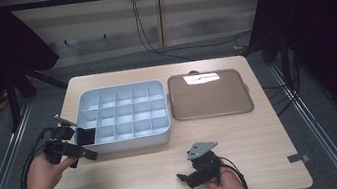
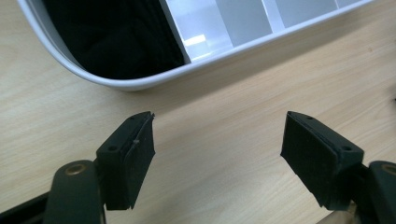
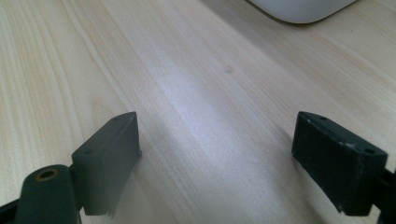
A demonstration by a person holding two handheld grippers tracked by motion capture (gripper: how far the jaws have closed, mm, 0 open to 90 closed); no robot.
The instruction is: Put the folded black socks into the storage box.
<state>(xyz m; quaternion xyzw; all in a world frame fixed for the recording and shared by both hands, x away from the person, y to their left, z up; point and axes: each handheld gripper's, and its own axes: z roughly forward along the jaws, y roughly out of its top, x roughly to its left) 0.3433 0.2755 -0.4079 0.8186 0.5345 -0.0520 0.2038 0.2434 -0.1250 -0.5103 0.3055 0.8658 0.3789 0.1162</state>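
White plastic organizer tray point(image 1: 124, 116) with many small compartments lies at the centre left of the high view, its long axis running left to right across the wooden table point(image 1: 168, 175). Its lower left compartment holds a black object point(image 1: 85, 135); what it is I cannot tell. The left gripper point(image 1: 83, 146) is just beside this corner, and from it the tray lies to the upper right. Its jaws stand wide apart with nothing between them. The right gripper point(image 1: 183, 179) is well apart from the tray, at the lower centre, also open and empty, so the left hand is nearer. A brown flat tray point(image 1: 209, 96) sits right of the white one
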